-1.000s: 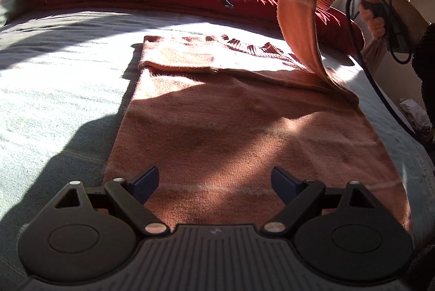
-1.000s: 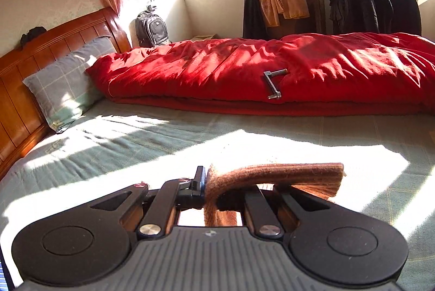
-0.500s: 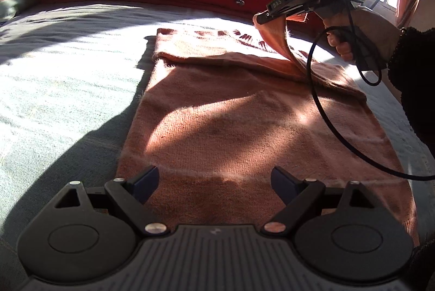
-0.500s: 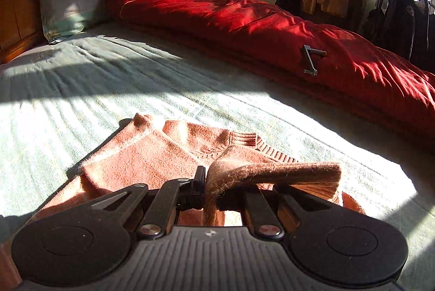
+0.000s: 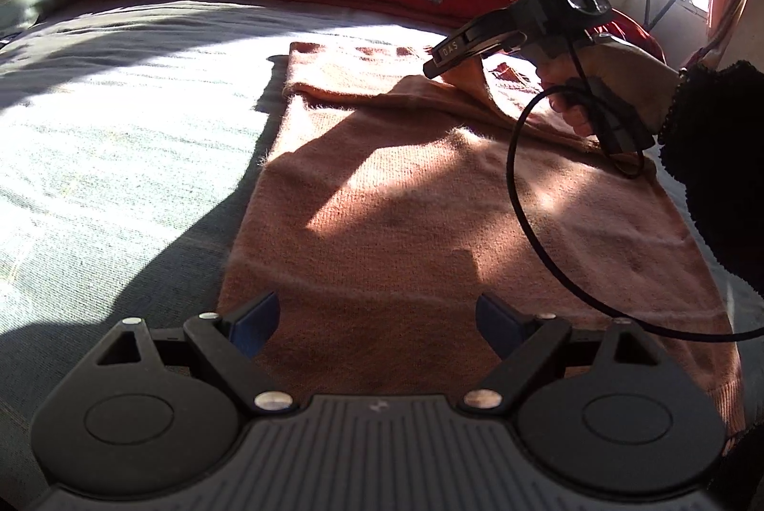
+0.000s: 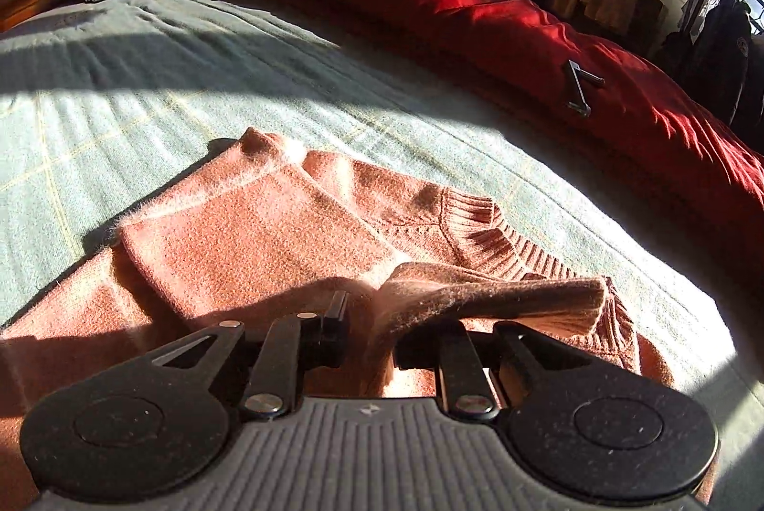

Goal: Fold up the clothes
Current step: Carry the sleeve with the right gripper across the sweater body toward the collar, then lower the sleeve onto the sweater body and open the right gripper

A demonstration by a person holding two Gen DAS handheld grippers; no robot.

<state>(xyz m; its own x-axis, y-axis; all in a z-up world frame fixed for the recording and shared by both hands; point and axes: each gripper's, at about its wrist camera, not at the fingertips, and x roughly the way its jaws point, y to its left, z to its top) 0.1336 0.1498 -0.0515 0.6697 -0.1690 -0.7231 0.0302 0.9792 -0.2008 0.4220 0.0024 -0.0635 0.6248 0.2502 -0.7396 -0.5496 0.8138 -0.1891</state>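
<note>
While the orange sweater (image 5: 429, 224) lies flat on the green bed (image 5: 119, 138), the right tongs (image 6: 370, 320) pinch its sleeve (image 6: 501, 296) tight, low over the collar end. The left tongs (image 5: 377, 320) hang wide open above the bottom hem, holding nothing.

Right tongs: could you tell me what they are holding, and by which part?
The right tongs pinch the orange sweater by its sleeve; the left tongs hold nothing.
</note>
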